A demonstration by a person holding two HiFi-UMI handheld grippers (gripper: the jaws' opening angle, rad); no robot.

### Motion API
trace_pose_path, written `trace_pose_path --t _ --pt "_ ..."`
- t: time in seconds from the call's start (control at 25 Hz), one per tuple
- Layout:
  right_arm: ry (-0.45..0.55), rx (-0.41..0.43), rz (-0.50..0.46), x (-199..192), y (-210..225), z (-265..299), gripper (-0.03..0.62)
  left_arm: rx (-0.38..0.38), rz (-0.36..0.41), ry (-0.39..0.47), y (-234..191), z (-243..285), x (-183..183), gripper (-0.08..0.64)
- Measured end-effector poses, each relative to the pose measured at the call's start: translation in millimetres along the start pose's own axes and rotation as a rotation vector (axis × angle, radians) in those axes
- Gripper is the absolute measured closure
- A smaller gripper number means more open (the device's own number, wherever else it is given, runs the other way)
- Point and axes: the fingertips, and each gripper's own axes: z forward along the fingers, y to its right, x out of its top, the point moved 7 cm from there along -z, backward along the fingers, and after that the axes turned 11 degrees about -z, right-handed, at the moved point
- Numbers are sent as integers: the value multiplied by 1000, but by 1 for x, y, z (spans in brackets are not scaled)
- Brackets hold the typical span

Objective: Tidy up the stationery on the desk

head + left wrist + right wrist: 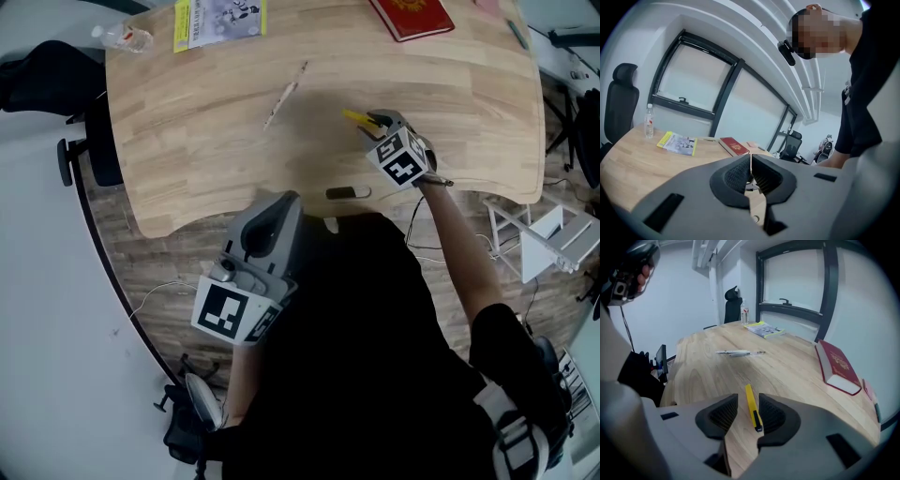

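Right gripper point(746, 405) first. In its own view the jaws are spread wide, with a yellow box cutter point(752, 409) lying flat on the desk point(187, 159) between them. The cutter's dark end is nearest the camera and its body runs away toward the middle of the desk. It sits closer to the right-hand pad than the left, and neither pad is squeezing it. The head view gives me much less, only a yellow sliver poking out past the gripper's nose, a little in from the near edge and right of centre.

Left gripper point(751, 161) now. Its view shows the jaws pressed together with nothing in them. The head view puts it off the desk, on my side of the near edge. Its own camera never sees the cutter.

Further out, two pens point(738, 352) lie end to end around the middle of the desk, well apart from the cutter. A red book point(839, 364) lies toward the far right corner. A yellow booklet point(220, 21) and a clear bottle point(127, 37) are up at the far left corner. Only the left gripper view shows the black chair point(621, 101) standing beyond that end.
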Motion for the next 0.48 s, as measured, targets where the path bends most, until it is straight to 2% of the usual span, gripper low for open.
trace_pose_path --t 0.24,0.48 --pt "-74 36 -8 -15 3 23 451 6 -4 -11 -3 1 1 523" --pt "-97 50 -11 -21 5 32 460 14 -15 -11 -6 0 -1 523"
